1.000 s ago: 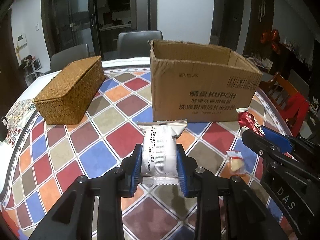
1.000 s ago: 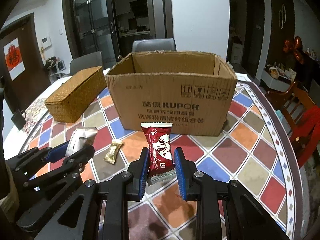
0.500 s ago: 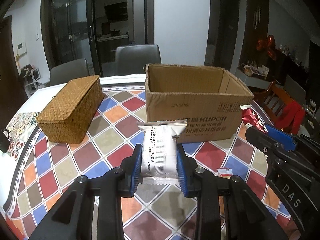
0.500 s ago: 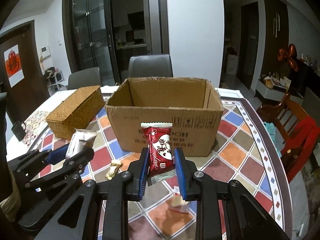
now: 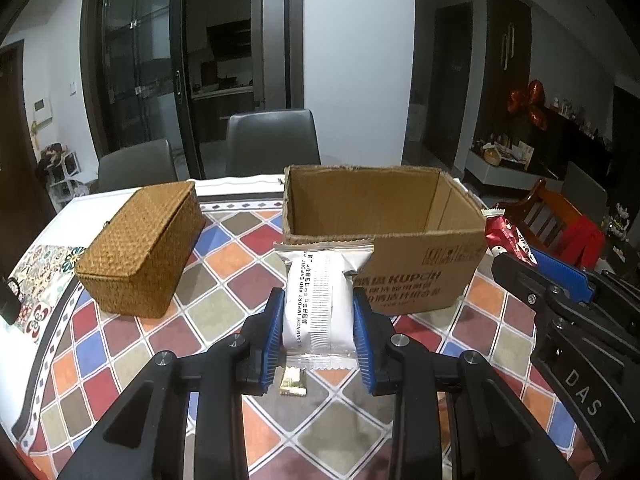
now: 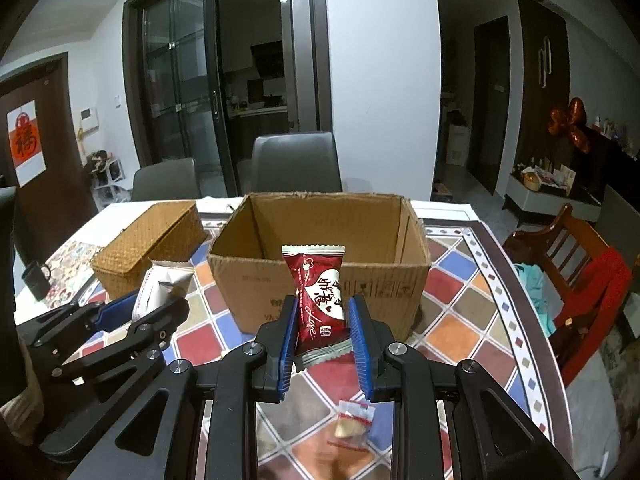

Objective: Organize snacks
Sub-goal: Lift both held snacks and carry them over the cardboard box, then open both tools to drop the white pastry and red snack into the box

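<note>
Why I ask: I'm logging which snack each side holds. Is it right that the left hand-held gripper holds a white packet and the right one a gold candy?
Not quite. The left hand-held gripper does hold the white packet, but the right hand-held gripper holds a red packet, as the right wrist view shows.

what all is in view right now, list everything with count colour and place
cardboard box: 1, brown, open top, middle of the table
wicker box: 1, tan, lid on, left of the cardboard box
white packet: 1, in the left gripper
red packet: 1, in the right gripper
gold sweet: 1, on the table under the left gripper
clear-wrapped sweet: 1, red trim, on the table under the right gripper
mug: 1, dark, far left edge
table: 1, multicoloured diamonds
chairs: 2 grey behind, 1 wooden at right
left gripper: black, blue pads
right gripper: same
</note>
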Motion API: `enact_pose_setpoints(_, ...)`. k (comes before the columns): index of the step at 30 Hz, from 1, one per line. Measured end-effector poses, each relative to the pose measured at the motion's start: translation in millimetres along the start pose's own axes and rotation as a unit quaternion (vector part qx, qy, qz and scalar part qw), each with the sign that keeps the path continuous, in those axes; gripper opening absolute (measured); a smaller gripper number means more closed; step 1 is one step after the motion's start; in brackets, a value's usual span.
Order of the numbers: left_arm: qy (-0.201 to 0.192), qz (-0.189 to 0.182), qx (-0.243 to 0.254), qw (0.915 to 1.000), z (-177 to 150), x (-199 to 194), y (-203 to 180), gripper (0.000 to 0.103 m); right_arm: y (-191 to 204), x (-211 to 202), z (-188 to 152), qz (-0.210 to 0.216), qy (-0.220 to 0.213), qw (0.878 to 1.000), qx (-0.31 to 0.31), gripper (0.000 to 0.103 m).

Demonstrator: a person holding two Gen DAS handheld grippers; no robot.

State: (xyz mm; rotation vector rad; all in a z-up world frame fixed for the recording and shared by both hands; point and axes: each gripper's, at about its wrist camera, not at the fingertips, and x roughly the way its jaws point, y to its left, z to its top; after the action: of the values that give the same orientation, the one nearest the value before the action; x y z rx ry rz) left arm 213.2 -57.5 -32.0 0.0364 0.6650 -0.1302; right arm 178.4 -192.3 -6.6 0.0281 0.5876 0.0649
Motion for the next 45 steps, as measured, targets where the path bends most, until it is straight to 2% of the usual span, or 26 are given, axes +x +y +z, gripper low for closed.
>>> enact_pose_setpoints(16,-0.022,-0.007,0.004,0.9997,31.9,13.0,-6.9,0.033,-13.7,5.4,28.2,-0.012,-0.023,1.000,0.006,0.027)
enact_pose_setpoints(45,-0.025,-0.009,0.004,0.9996,68.8,57.5,-7.1,0.033,-22.4,45.7,63.5,-0.018,-0.030,0.999,0.017,0.027)
